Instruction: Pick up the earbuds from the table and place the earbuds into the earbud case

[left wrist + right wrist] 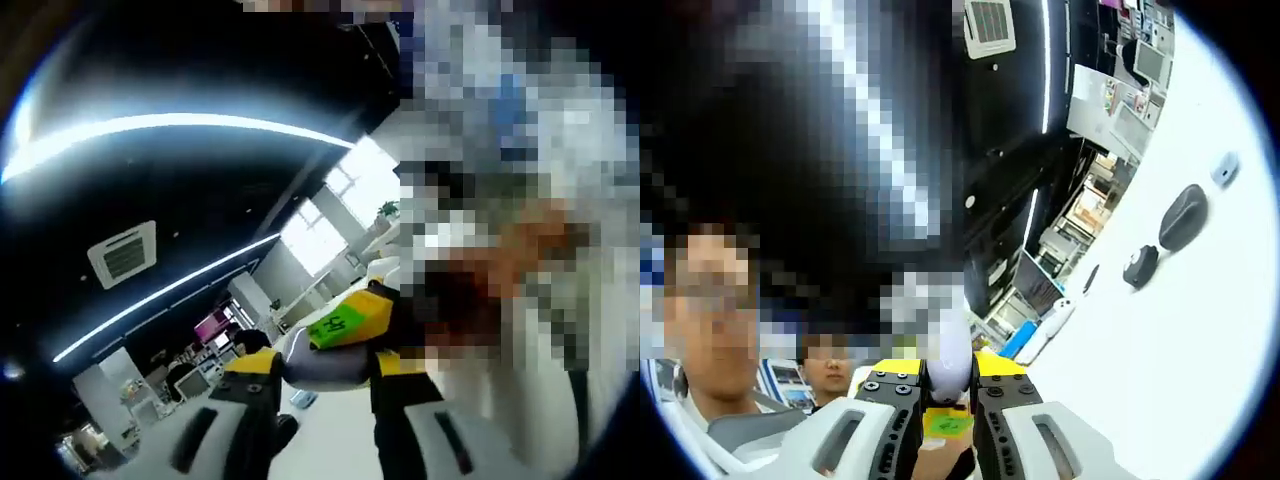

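In the left gripper view, the left hand-held gripper [325, 395] points up toward the room and the dark ceiling. Its two black and yellow jaws are clenched around a white, rounded thing, the case [330, 365]. A green and yellow tag [350, 318] sits at the top of the case. Long light strips [150, 128] run across the ceiling, and a square vent [123, 252] is set in it. Bright windows [335, 215] show far off.

In the right gripper view, the right hand-held gripper [949, 392] has its jaws pressed close on a small white earbud [950, 360], which stands upright between the yellow tips. The white tabletop [1200, 340] fills the right side of this view, tipped on its side. On it lie a dark oval thing [1183, 217], a small black round thing [1140, 266] just beside it, and a little grey thing [1225, 168] farther along. I cannot tell what these three are. A white and blue object [1040, 330] lies near the tabletop's edge. People [825, 372] stand behind the right hand-held gripper.
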### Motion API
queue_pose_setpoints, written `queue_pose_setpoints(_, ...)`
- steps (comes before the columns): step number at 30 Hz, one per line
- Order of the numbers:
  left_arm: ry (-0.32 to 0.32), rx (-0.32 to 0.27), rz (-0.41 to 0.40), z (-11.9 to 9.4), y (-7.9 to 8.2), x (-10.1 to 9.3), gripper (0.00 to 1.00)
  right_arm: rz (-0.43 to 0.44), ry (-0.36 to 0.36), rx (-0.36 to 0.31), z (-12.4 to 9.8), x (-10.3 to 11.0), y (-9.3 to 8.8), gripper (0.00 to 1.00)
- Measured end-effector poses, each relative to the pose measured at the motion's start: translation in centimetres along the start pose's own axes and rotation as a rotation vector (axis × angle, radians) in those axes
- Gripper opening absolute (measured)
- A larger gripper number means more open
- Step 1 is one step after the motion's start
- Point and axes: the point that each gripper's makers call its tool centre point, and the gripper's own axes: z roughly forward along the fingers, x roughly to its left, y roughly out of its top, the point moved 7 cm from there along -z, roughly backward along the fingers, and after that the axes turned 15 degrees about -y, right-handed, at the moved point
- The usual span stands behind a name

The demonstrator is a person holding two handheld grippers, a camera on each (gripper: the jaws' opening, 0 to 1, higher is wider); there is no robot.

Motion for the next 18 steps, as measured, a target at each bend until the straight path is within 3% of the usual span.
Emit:
queue_pose_setpoints(7, -0.026, 0.024, 0.007, 0.0, 0.3, 0.2, 0.35, 0.033, 0.007, 0.016, -0.2, -0.1, 0.1, 0.16)
queue_pose_setpoints(13, -0.040, 0.050, 0.013, -0.2, 0.2, 0.3, 0.35, 0.007, -0.004, 0.017, 0.1, -0.1, -0.1, 0.17)
queue_pose_setpoints(16, -0.038, 0.038, -0.023, -0.7, 0.0, 0.8, 0.35, 0.008, -0.016, -0.001, -0.3, -0.5, 0.5, 0.29)
queue_pose_setpoints(18, -0.046, 0.033, -0.063, -1.0, -0.3, 1.1, 0.35, 0.009, -0.020, -0.005, -0.4, -0.4, 0.5, 0.32)
